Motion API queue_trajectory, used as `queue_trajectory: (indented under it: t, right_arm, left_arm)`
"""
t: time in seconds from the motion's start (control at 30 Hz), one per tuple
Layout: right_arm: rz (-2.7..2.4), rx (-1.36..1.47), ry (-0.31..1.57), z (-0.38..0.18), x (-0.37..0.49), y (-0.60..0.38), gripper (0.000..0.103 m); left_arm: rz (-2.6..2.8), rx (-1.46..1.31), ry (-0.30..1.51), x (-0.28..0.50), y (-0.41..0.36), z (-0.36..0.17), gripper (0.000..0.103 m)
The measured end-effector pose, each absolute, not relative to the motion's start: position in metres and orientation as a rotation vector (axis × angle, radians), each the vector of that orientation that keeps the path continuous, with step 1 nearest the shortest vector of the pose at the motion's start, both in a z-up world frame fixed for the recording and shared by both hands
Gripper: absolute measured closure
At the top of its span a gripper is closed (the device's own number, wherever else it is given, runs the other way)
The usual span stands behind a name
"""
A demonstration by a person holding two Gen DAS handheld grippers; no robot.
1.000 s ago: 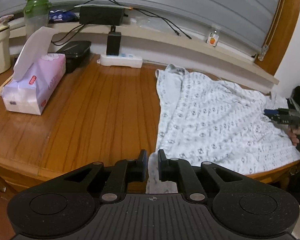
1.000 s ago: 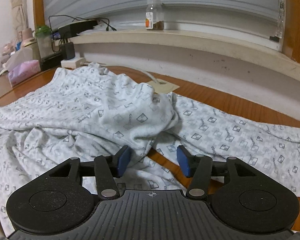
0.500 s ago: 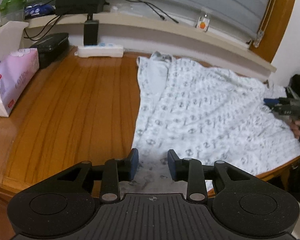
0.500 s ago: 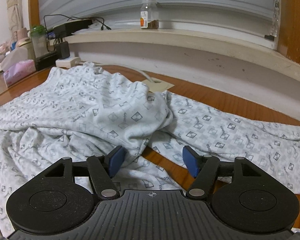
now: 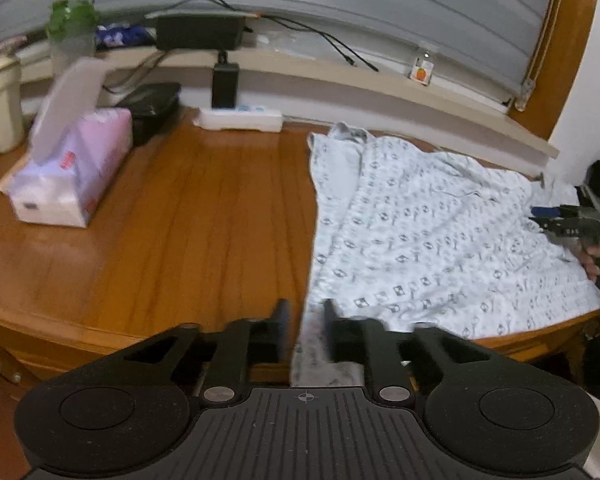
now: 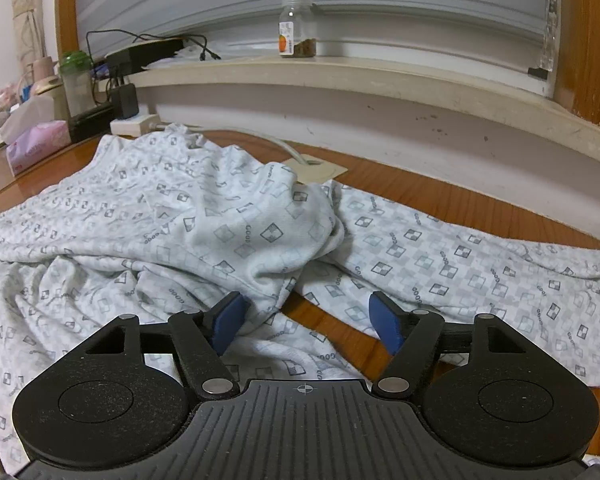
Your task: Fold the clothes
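**Over a patterned garment on a wooden table**

Between the opening jaws of the left gripper hangs the garment's corner, pads apart from it. Right gripper is opening too, released above rumpled cloth. Beyond sit a tissue box and power strip.

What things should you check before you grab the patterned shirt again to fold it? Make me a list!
1. Left tool let go: ok, jaws opening, a strip of the shirt hangs between them, not pinched.
2. Right tool let go: ok, jaws opening, pads apart over the cloth.
3. Shirt lying flat: not ok, a bunched hump sits in the middle.
4. Shirt all on the table: not ok, its near edge droops over the side.
5. Tissue box clear of the shirt: ok.
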State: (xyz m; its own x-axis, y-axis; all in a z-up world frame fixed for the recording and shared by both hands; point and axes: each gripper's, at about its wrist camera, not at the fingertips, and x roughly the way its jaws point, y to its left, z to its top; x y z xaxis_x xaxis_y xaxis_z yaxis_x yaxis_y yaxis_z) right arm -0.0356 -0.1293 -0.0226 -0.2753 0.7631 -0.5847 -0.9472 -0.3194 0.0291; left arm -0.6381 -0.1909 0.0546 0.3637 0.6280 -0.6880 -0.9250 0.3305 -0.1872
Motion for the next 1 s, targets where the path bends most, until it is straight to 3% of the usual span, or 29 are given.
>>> queue_trajectory:
  t: [0.03,0.1,0.17,0.23,0.3,0.47,0.67,0.83,1.0]
  right_arm:
    - [1.834,-0.572,0.451,-0.023,-0.036,-0.129,0.033]
    - [1.835,-0.573,0.451,-0.023,-0.036,-0.129,0.032]
    - [1.836,-0.574,0.452,-0.023,-0.036,-0.129,0.031]
    - [1.837,-0.574,0.453,-0.023,-0.036,-0.129,0.031]
    - [1.837,-0.574,0.454,-0.023,-0.036,-0.129,0.03]
    - [1.847,-0.579,0.454,-0.024,-0.036,-0.128,0.026]
    - [1.854,-0.585,0.448,-0.024,-0.038,-0.129,0.024]
    - [1.86,-0.557,0.437,-0.022,-0.035,-0.132,0.024]
    - [1.857,-0.522,0.426,-0.019,-0.032,-0.135,0.024]
  left_arm:
    - [1.085,-0.622,0.565,-0.634,-0.188,0.05,0.057]
    - [1.083,-0.619,0.576,-0.627,-0.183,0.043,0.058]
    - [1.082,-0.63,0.572,-0.625,-0.18,0.037,0.065]
    - [1.072,-0.627,0.587,-0.623,-0.181,0.034,0.091]
    - [1.066,-0.609,0.616,-0.626,-0.188,0.042,0.095]
    - [1.027,-0.622,0.66,-0.643,-0.215,0.067,0.095]
    - [1.016,-0.649,0.743,-0.638,-0.213,0.054,0.094]
    - [1.026,-0.61,0.695,-0.621,-0.179,0.062,0.083]
    - [1.012,-0.553,0.627,-0.582,-0.117,0.071,0.082]
